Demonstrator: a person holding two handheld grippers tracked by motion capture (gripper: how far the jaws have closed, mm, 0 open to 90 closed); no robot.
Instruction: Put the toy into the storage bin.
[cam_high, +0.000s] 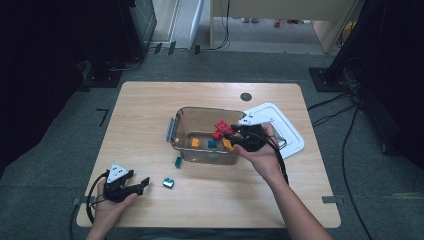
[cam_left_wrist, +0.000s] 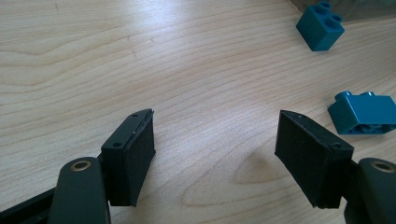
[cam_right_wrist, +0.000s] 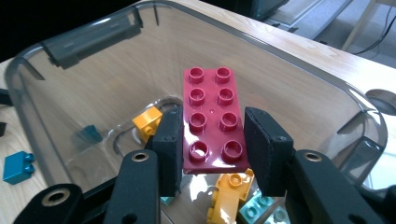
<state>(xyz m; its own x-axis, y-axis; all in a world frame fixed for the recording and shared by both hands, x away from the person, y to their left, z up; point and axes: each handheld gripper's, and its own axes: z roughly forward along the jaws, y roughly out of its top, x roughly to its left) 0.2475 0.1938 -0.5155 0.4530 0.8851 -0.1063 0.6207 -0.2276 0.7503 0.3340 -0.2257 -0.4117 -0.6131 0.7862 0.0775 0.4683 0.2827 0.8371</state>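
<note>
"What's the room like around the surface (cam_high: 150, 105)?"

"Grey carpet floor (cam_high: 60, 150) on every side, with dark equipment (cam_high: 40, 60) to the left and more black shapes (cam_high: 395, 75) on the right."

"Anything beyond the far edge?"

"Pale wooden furniture (cam_high: 280, 10) standing on a lighter floor, black cables (cam_high: 350, 140) trailing across the carpet at the right, and small black tape marks (cam_high: 103, 116) by the left side. Light is even, from above."

Your light wooden table (cam_high: 150, 105), on it a clear bin (cam_high: 176, 131), a white lid (cam_high: 292, 137), two teal bricks (cam_high: 178, 162) (cam_high: 168, 183) in front of the bin
</note>
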